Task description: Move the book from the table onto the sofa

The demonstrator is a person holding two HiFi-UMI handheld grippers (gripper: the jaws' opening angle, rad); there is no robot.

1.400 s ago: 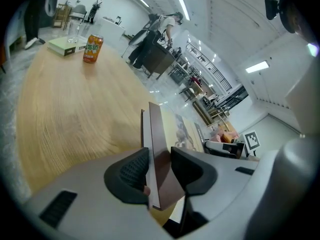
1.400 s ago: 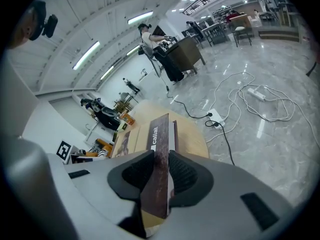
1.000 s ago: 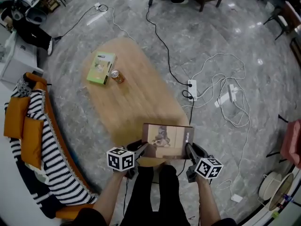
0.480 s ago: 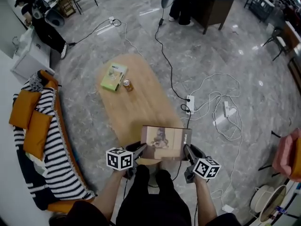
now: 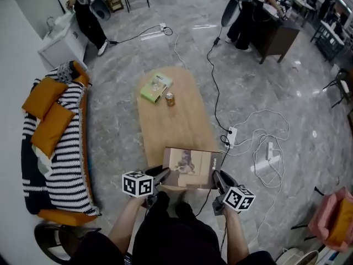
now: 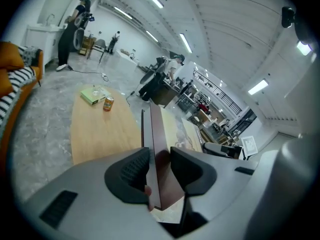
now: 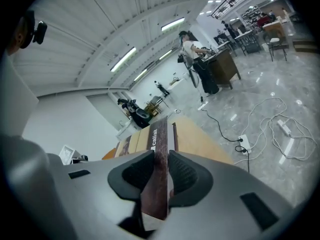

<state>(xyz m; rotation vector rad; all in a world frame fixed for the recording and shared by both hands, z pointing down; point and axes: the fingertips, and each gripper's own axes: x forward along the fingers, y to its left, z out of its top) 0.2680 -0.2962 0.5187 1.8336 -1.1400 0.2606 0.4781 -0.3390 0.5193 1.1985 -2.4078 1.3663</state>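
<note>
A brown and tan book [image 5: 192, 168] hangs in the air over the near end of the oval wooden table [image 5: 182, 123], cover up. My left gripper [image 5: 160, 178] is shut on its left edge [image 6: 152, 149]; both pads touch the book. My right gripper [image 5: 218, 180] is shut on its right edge, the spine [image 7: 159, 159]. The sofa [image 5: 55, 148], striped black and white with orange cushions [image 5: 48, 110], stands at the left of the head view and shows at the left rim of the left gripper view [image 6: 12, 79].
A green box [image 5: 154, 87] and a small can [image 5: 170, 99] sit at the table's far end. Power strips and white cables [image 5: 259, 142] lie on the grey floor to the right. People stand by a dark desk [image 5: 273, 32] at the back. A round stool [image 5: 58, 242] is near left.
Both grippers have lifted the book off the table's near end. The head view has risen and now takes in more of the room, with the sofa fully in view.
</note>
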